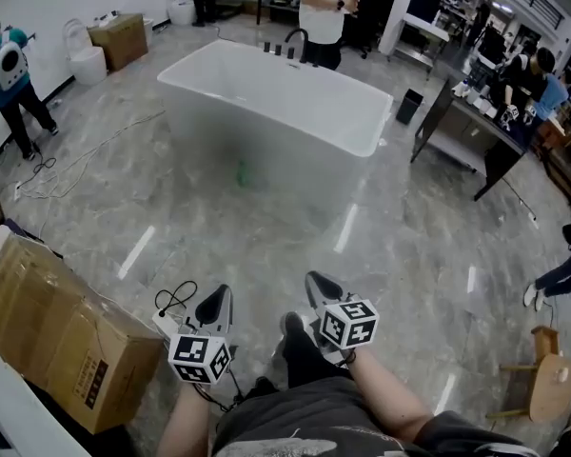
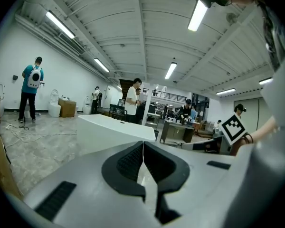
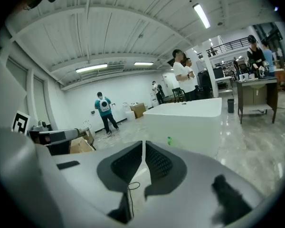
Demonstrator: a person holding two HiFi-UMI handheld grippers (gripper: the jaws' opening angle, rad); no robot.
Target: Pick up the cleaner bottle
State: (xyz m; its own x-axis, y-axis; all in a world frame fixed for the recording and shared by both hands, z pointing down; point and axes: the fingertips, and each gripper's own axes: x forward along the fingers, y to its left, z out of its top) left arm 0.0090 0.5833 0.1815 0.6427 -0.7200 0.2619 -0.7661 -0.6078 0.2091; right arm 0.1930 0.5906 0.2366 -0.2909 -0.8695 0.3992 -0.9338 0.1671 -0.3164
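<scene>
1. Presently holding the left gripper [image 1: 215,305] and the right gripper [image 1: 322,288] low by the thighs, the fingers [image 2: 126,165] of both clenched together on nothing, probably because no reach is under way yet.
2. Standing well apart from the cleaner bottle [image 1: 241,171], seemingly the small green thing on the floor [image 1: 409,246] at the foot of the bathtub [image 1: 295,160], at about 12 o'clock from the grippers.
3. Aiming both grippers roughly toward the tub, likely lining up an approach.
4. Reading the bottle as upright, long axis vertical and top pointing up, though it is too small and blurred to be sure.
</scene>
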